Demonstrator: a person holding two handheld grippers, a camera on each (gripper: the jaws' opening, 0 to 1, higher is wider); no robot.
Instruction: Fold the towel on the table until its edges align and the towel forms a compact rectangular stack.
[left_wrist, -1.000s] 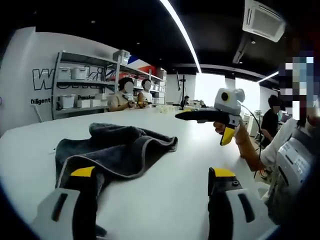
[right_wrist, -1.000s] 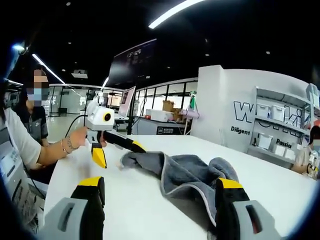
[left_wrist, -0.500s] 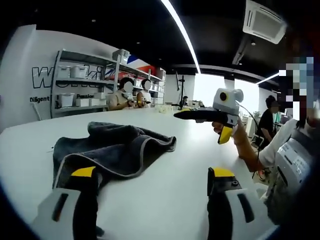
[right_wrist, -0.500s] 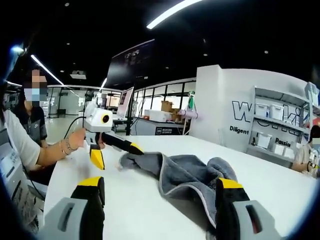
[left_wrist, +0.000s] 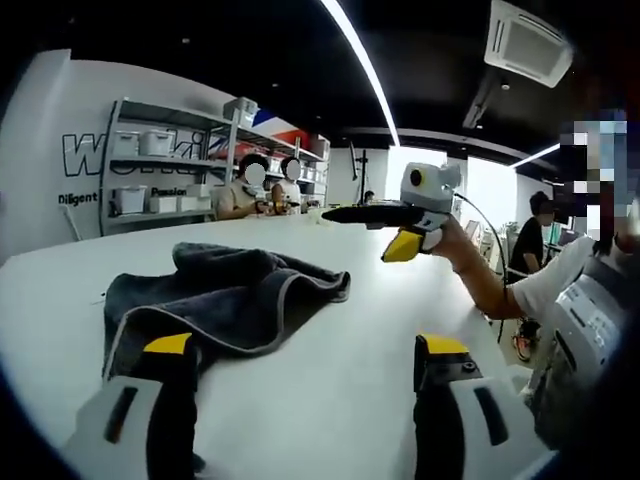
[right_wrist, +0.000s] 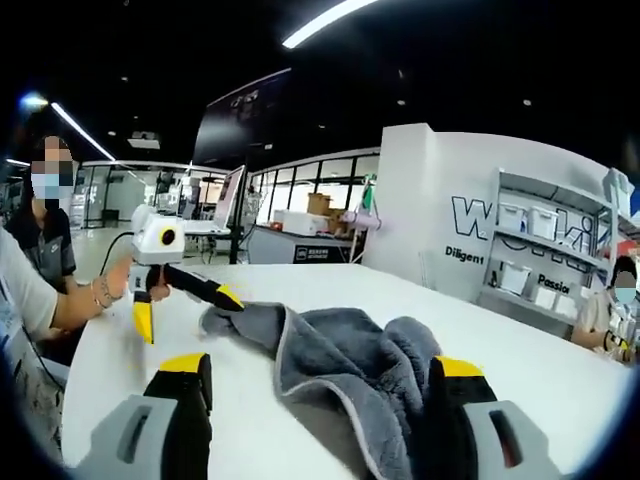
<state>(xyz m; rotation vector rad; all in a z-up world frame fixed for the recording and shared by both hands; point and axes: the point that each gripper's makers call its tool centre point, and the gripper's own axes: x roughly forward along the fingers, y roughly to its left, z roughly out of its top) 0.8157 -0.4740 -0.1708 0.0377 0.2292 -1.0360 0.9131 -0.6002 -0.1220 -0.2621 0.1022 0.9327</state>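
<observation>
Grey towel (left_wrist: 215, 298) crumpled on table (left_wrist: 350, 380); both hand-held grippers (left_wrist: 305, 375) (right_wrist: 320, 395) released, right one now nearer it.

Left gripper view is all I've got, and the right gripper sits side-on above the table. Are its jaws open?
Observer: Yes. In the right gripper view the right gripper has its own jaws wide apart, gripping nothing.
Operator: What's the towel like from that side?
Observer: The towel is bunched, not folded flat. There is a hump of folds in front of that gripper's right jaw.
Operator: And where is my left gripper from there?
Observer: The left gripper has its tip at the towel's far corner. I cannot tell whether it touches.
</observation>
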